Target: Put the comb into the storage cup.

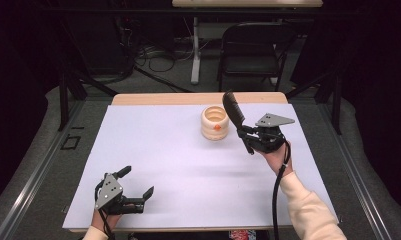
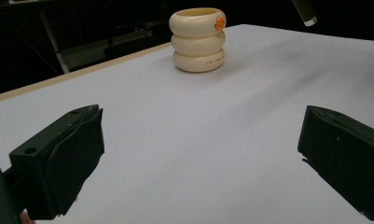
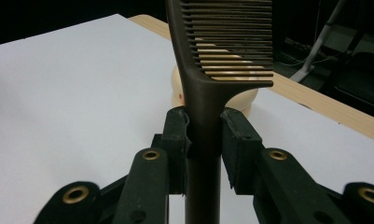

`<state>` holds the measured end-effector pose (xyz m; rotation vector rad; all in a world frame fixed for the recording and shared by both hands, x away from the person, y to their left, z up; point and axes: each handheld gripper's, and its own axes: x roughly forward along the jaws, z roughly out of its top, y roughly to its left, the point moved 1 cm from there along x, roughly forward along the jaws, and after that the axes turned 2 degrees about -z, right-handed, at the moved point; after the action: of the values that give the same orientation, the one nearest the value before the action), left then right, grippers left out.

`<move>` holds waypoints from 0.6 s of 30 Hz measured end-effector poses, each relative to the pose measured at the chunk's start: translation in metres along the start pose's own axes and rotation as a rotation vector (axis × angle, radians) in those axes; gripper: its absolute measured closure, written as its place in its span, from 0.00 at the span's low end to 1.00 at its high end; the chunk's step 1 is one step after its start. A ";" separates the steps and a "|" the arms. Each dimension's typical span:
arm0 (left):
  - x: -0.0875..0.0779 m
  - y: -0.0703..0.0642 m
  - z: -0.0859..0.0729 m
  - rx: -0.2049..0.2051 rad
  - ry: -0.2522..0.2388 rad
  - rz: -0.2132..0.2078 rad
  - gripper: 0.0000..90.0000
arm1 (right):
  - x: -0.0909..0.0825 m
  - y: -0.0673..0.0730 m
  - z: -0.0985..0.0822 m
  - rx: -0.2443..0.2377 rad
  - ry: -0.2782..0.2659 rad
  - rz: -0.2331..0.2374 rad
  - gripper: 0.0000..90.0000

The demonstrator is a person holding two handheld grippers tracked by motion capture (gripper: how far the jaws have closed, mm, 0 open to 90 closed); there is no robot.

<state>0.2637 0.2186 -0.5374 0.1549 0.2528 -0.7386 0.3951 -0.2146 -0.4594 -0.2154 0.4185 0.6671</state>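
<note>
Comb [image 3: 208, 93] handle sits pinched between the jaws of the right tool [image 1: 249, 134], which press on it from both sides in the right gripper view; the grip is low on the shaft, which leaves the toothed head free above, and the comb is lifted off the white desk [image 1: 178, 165] with its head tilted up and away toward the far edge. Nearest the person, the left tool [image 1: 136, 189] rests low over the near left part of the desk with its jaws spread wide and nothing between them, seemingly kept out of the way while the other hand works. Farther off, just beside the raised comb, stands a cream ribbed holder [image 1: 215, 123] with its mouth facing up and a small orange mark on its side. Held this way, the comb seems meant to go into that opening.
</note>
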 end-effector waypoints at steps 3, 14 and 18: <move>0.000 0.000 0.000 0.001 0.001 -0.004 0.00 | 0.000 -0.002 0.002 -0.001 -0.007 -0.004 0.80; 0.006 0.000 0.002 0.012 0.006 -0.010 0.00 | 0.005 -0.004 0.004 0.009 -0.009 0.000 0.80; 0.007 0.000 0.002 0.015 0.008 -0.017 0.00 | 0.005 -0.004 0.007 0.004 -0.015 -0.004 0.80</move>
<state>0.2692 0.2135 -0.5378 0.1701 0.2564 -0.7571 0.4034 -0.2126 -0.4553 -0.2077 0.4048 0.6636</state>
